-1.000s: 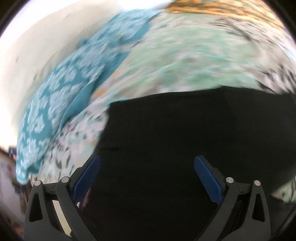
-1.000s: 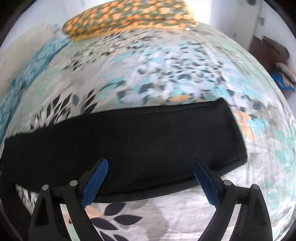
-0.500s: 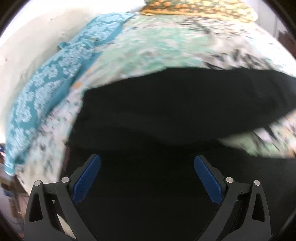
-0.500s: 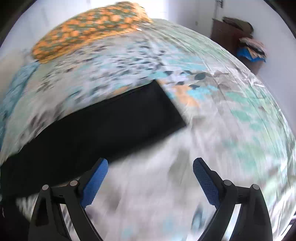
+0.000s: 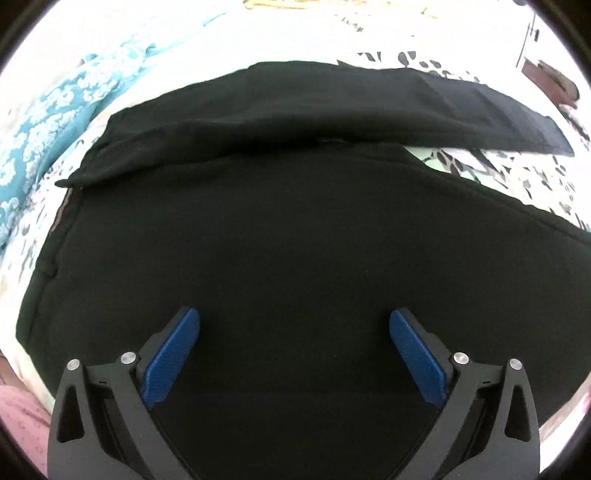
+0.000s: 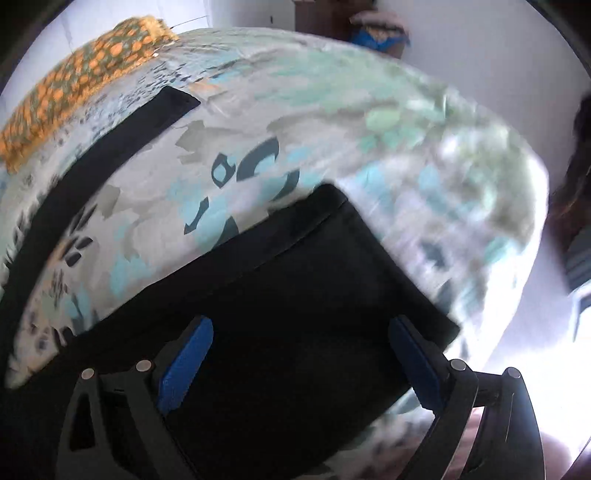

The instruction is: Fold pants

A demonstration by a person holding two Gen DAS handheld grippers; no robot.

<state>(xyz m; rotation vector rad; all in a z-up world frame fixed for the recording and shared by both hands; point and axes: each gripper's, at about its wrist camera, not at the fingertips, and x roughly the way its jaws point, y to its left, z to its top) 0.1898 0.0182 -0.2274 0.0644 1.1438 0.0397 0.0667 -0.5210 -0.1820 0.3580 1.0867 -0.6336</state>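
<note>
Black pants lie spread flat on a leaf-patterned bedsheet. In the left wrist view the near leg fills the middle and the far leg stretches to the right behind it. My left gripper is open and empty over the near leg close to the waist end. In the right wrist view the near leg's hem end lies under my right gripper, which is open and empty. The far leg shows as a black strip at upper left.
A teal floral pillow lies at the left of the bed. An orange patterned pillow lies at the far end. The bed's edge drops off to the right, with furniture and clothes against the wall beyond.
Both grippers have swung toward the near leg: the left now looks down over the waist end, the right has moved from the far leg to over the near hem. Both stayed open.
</note>
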